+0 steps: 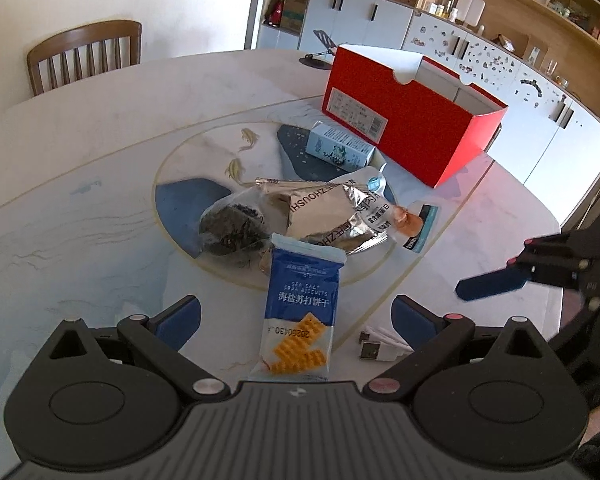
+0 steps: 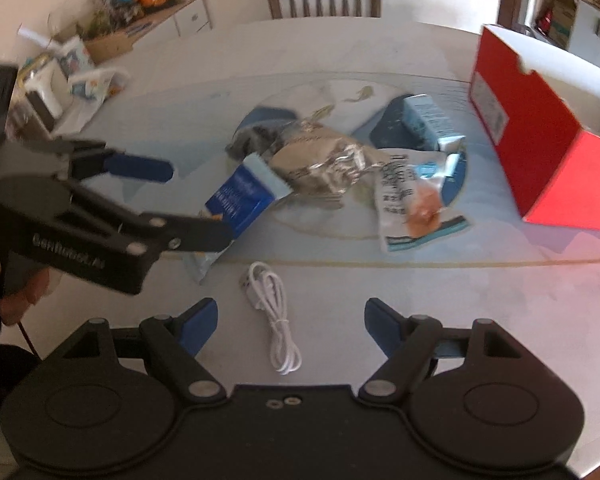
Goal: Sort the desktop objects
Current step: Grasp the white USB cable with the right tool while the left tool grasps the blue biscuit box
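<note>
Two tools hovering apart-jawed, unladen, over the surface (image 1: pixel 80 208); red box (image 1: pixel 415 128) waiting beyond. Left tool (image 1: pixel 296 322) straddling biscuit packet (image 1: pixel 300 320), right tool (image 2: pixel 292 326) framing white cable (image 2: pixel 274 316). Likely next: lowering, then closing.

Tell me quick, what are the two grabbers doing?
Left gripper: open, nothing held, biscuit packet lying between its fingers.
Right gripper: open, empty, above the white cable.

The surface (image 1: pixel 80 240) is pale marble with blue patches, gold rings and gold fish. The open box (image 1: pixel 403 120) is red outside, white inside. The biscuit packet (image 1: pixel 298 312) is blue and white with yellow crackers printed on it. A crumpled pouch (image 1: pixel 323 216) is silver. The coiled cable (image 2: pixel 274 312) is white.
</note>
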Demonstrator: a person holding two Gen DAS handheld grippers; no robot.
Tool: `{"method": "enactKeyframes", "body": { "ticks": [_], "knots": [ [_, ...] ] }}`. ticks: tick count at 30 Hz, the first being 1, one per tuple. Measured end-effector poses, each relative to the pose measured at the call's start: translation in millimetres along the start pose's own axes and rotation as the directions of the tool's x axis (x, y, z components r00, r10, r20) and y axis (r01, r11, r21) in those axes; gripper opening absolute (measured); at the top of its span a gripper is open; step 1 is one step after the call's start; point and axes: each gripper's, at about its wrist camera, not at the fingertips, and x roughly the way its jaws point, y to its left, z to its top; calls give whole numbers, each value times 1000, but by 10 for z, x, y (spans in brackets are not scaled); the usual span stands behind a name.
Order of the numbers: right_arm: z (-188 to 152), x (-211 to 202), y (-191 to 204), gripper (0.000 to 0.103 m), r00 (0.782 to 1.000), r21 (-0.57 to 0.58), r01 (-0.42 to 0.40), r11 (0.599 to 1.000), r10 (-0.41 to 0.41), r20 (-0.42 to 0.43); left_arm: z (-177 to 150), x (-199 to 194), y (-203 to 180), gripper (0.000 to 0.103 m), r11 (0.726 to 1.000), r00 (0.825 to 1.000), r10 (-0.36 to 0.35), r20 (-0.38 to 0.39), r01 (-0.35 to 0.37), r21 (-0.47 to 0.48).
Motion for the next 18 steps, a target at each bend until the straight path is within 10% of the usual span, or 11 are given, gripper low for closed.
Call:
{"method": "enactKeyframes", "body": {
  "ticks": [18],
  "knots": [
    [-26, 224, 174, 52, 997, -79, 50, 996, -54, -50, -19, 140, -70, 80, 1000, 1000, -10, -15, 10, 22]
  ]
}}
